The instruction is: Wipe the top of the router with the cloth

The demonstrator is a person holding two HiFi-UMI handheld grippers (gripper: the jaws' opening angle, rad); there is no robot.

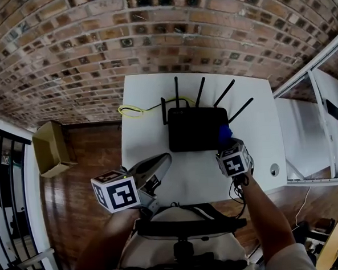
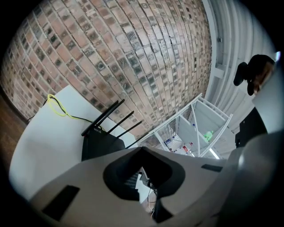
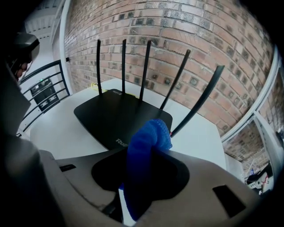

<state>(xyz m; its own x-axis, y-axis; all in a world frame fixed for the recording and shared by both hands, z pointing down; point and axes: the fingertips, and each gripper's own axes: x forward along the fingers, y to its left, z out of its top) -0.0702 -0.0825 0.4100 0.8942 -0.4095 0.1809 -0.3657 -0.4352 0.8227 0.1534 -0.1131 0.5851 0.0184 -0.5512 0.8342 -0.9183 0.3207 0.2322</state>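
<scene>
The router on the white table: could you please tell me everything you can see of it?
The router is a flat, black, rectangular box, matte plastic by its look, lying level on the white table near the brick wall. Five black antennas rise fanned from its rear edge. White lettering marks its front edge. A yellow cable lies behind its left side. The blue cloth, held in the right gripper, sits at its front right corner; contact is unclear.
</scene>
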